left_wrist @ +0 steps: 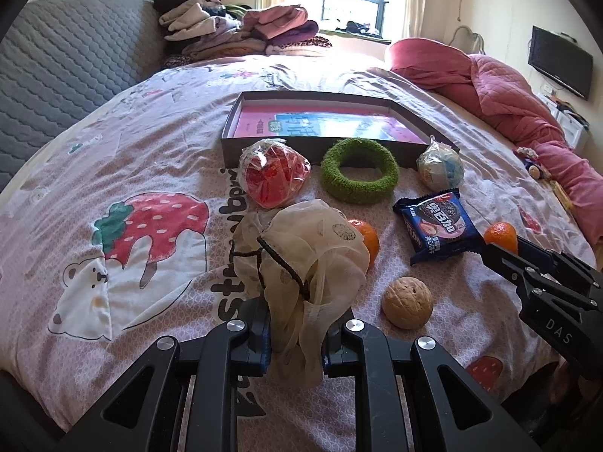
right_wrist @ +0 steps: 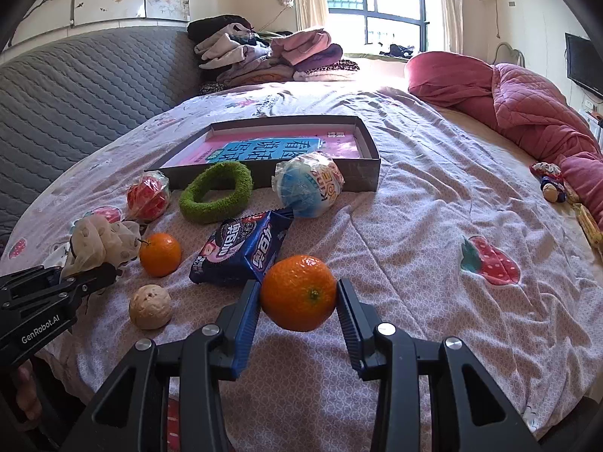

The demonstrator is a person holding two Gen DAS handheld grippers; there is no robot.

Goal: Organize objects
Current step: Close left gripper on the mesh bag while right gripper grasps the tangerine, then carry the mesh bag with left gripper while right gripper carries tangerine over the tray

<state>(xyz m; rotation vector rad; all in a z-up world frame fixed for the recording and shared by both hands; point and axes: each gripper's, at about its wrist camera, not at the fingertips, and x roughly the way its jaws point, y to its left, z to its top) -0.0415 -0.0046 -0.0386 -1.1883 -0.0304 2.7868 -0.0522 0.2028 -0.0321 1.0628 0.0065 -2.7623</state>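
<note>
Two grips: both claws full.
Left gripper (left_wrist: 296, 342): clamped on the mesh pouch (left_wrist: 312, 263), soft, light, bunched low.
Right gripper (right_wrist: 298, 307): pads squeezing the tangerine (right_wrist: 297, 292) at its sides; round, bruisable.
Place: over the bedspread (right_wrist: 414, 226), near the box (right_wrist: 367, 143).

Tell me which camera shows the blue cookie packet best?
The left wrist view: the blue cookie packet lies fully uncovered there. In the right wrist view, the packet is nearer, but the held orange overlaps its corner.
</note>
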